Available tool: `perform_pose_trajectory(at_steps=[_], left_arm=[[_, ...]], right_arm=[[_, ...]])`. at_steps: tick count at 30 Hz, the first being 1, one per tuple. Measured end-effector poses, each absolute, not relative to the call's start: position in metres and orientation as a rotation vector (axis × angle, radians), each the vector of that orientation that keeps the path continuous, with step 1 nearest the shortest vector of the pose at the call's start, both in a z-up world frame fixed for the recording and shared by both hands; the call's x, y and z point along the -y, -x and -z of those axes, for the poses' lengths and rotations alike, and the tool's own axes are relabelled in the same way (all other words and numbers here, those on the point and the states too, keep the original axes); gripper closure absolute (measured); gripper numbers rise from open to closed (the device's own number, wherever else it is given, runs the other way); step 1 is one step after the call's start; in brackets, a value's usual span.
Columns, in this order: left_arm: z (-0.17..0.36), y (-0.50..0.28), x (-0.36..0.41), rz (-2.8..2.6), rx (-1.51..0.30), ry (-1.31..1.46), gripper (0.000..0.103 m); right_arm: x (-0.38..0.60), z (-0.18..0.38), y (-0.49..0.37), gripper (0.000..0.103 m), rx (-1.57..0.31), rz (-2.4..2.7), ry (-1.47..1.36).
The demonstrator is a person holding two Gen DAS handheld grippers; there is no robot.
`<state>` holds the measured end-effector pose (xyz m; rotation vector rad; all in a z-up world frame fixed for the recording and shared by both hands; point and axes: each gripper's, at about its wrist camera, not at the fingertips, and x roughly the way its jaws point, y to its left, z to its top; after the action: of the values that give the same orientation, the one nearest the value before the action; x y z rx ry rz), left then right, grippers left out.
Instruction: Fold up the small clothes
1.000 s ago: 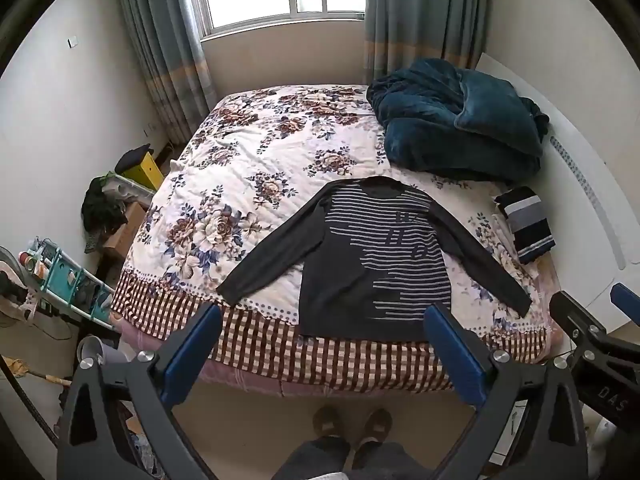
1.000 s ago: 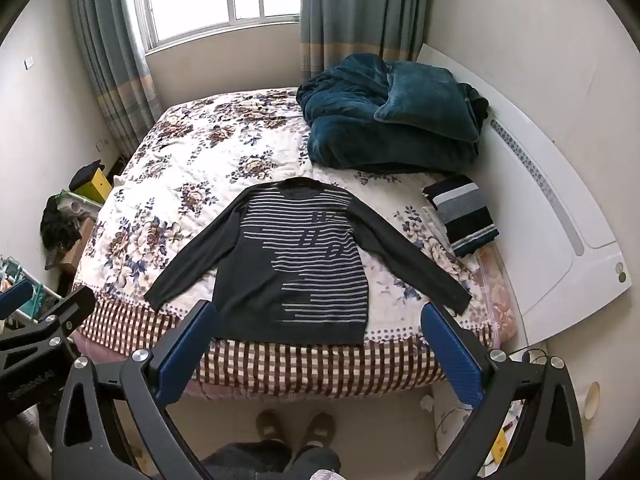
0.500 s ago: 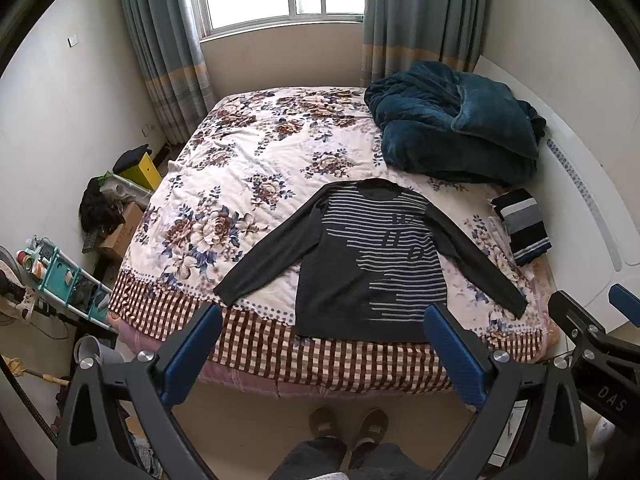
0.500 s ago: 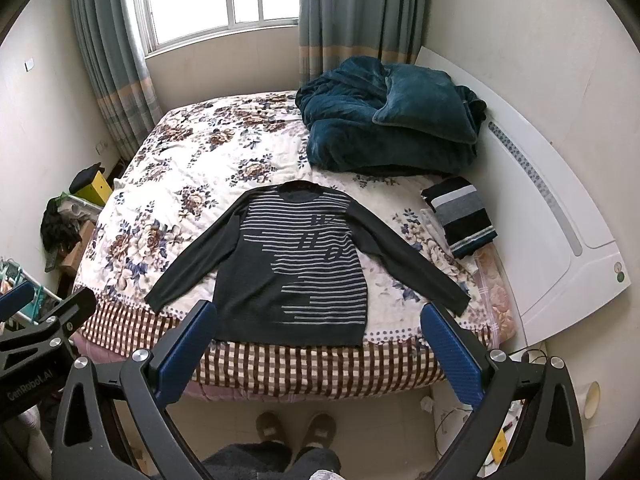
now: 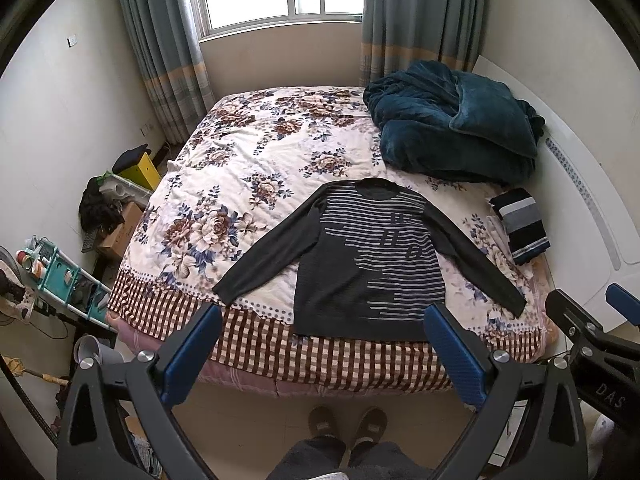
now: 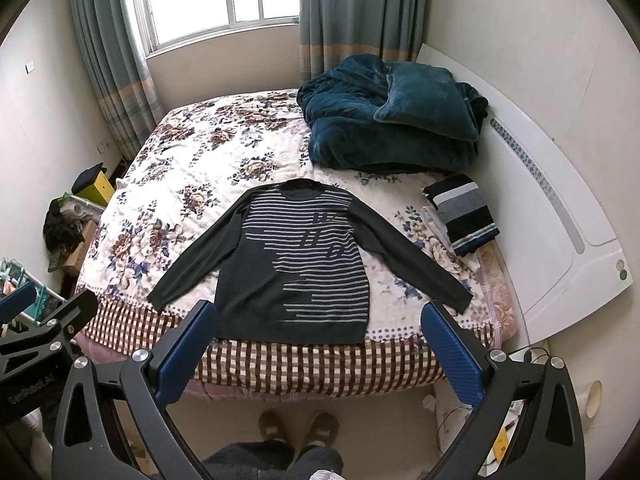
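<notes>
Sweater spread flat, no fold begun.
The sweater (image 5: 370, 264) lies open, sleeves out, at the bed's (image 5: 240, 168) near edge; a folded garment (image 5: 520, 226) sits far right. Left gripper (image 5: 322, 354) and right gripper (image 6: 318, 350) hover above, fingers apart, empty.

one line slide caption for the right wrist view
Open right gripper held above the floor before a striped sweater spread flat on the floral bed, not yet folded.

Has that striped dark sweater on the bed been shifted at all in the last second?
No. The sweater lies flat in the same spot on the floral bedspread, hem at the checkered border; only the camera view drifted slightly.
</notes>
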<state>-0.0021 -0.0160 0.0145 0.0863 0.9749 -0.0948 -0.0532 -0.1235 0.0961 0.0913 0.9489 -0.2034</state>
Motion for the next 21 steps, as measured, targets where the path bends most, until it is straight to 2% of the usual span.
perform_pose_trajectory(at_steps=[21], left_arm=[[-0.0148,0.003,0.0141,0.098,-0.972,-0.086,0.0]], right_arm=[[0.1205,-0.1003,0.0561,0.0,-0.947,0.198,-0.095]])
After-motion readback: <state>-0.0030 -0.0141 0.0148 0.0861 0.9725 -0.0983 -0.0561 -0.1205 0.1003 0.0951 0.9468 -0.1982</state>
